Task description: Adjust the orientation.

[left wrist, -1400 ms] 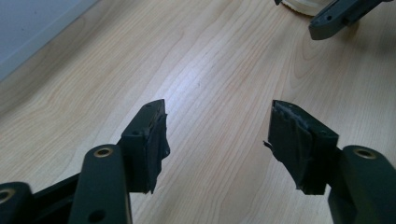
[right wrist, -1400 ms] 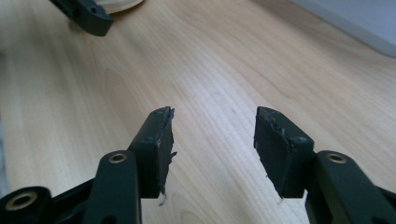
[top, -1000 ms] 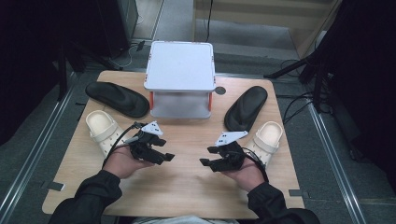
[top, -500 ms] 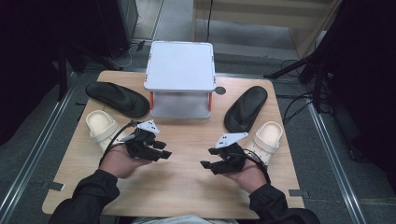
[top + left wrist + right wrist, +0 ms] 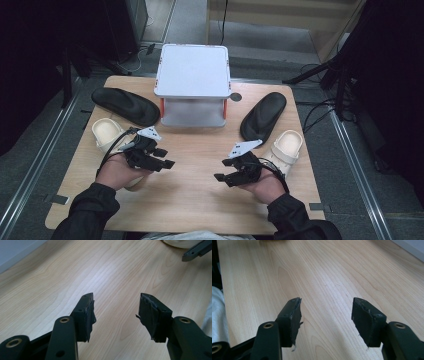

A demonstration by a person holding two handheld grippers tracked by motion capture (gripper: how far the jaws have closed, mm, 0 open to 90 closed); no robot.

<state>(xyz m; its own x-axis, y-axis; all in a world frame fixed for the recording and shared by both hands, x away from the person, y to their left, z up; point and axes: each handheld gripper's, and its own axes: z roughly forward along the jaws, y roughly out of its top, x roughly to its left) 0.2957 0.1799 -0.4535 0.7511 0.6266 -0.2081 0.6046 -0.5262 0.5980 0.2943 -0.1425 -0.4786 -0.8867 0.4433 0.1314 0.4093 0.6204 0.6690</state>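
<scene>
1. Left gripper (image 5: 162,157) and right gripper (image 5: 227,170): jaws apart, empty, low over the table (image 5: 200,150).
2. Nearest things: cream clog (image 5: 107,132) just beside the left gripper, second cream clog (image 5: 287,147) beside the right.
3. Advice: turn each gripper outward and take the clog by its rim.
4. Black slippers (image 5: 125,102) (image 5: 262,115) and white rack (image 5: 192,70) crowd behind.

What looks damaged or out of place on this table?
The black tape padding on the left gripper and the right gripper is frayed and peeling at the jaw edges. The two black slippers and two cream clogs lie scattered, unpaired, around the white two-tier rack.
</scene>
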